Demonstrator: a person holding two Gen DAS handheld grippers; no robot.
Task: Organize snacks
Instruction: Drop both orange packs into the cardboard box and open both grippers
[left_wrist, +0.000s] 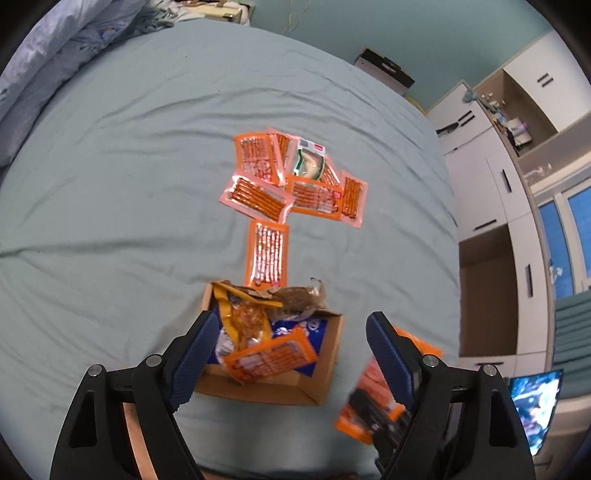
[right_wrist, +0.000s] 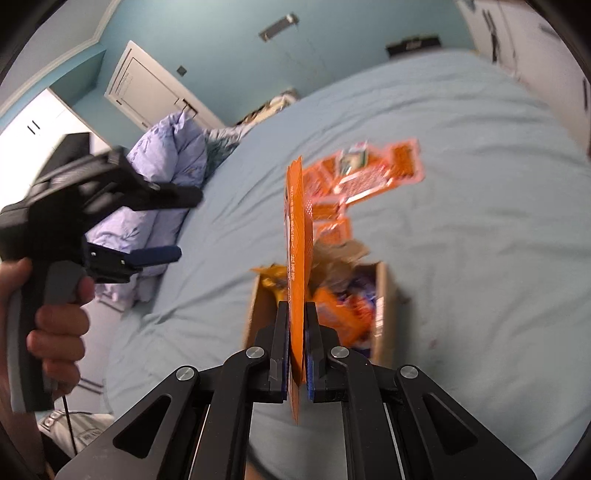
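Left wrist view: left gripper (left_wrist: 288, 354) spread wide, nothing between the pads, hanging over the cardboard box (left_wrist: 325, 373) at 6 o'clock on the bed (left_wrist: 110, 184). Box already part filled: an orange sausage pack (left_wrist: 271, 360) on top, a yellow bag (left_wrist: 240, 314) and a brown wrapped snack (left_wrist: 299, 295) toward its far side. One single orange pack (left_wrist: 266, 254) just beyond the box at 12 o'clock. Farther out, a loose pile of orange packs (left_wrist: 291, 181) with a green-and-white packet (left_wrist: 308, 162) among them, still waiting. At 4 o'clock, blurred, the right gripper (left_wrist: 373, 417) with its orange pack.

Right wrist view: right gripper (right_wrist: 295, 343) clenched on a held orange pack (right_wrist: 295, 240), seen edge-on and upright, directly before the box (right_wrist: 384, 295). Left gripper (right_wrist: 162, 225) at 9 o'clock, released and empty, in a hand (right_wrist: 55, 325).

Judged progress: roughly a third packed; held pack goes in next, then about seven packs left on the bed.
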